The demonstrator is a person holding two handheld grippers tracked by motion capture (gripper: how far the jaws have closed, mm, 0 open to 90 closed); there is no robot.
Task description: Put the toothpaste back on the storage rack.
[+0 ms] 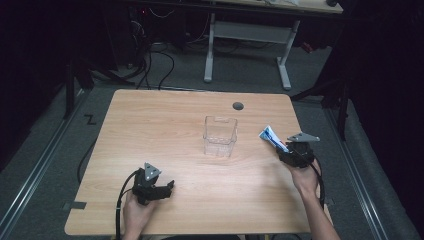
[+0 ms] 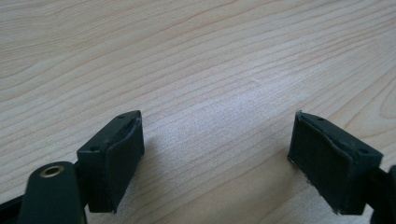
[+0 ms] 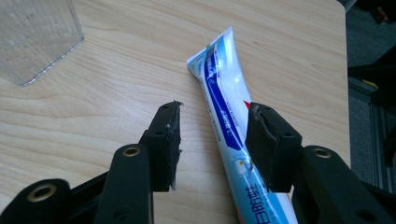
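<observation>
In the high view, a light wooden table (image 1: 165, 125) fills the middle of the frame, and a clear, square-sided plastic container (image 1: 219, 136) stands upright near its centre, open at the top. At the right of the frame the right gripper (image 1: 286, 150) sits over a white and blue toothpaste tube (image 1: 272, 137), whose flat crimped end points up and left toward the container; the tube lies near the container but apart from it. At the lower left the left gripper (image 1: 167, 188) rests low over bare wood, well away from both things, probably parked so that it stays out of the other hand's way. In the left gripper view, its two black jaws stand wide apart with nothing but wood grain between them. In the right gripper view, the jaws are apart and straddle the tube (image 3: 233, 135): the right-hand pad seems to touch the tube's edge, while the left-hand pad stands clear with table showing in the gap. This placement looks like the set-up for a pinch across the tube's width, the body being the firmest place to grip. A corner of the container (image 3: 37, 39) shows at the upper left, the likely place for the tube.
</observation>
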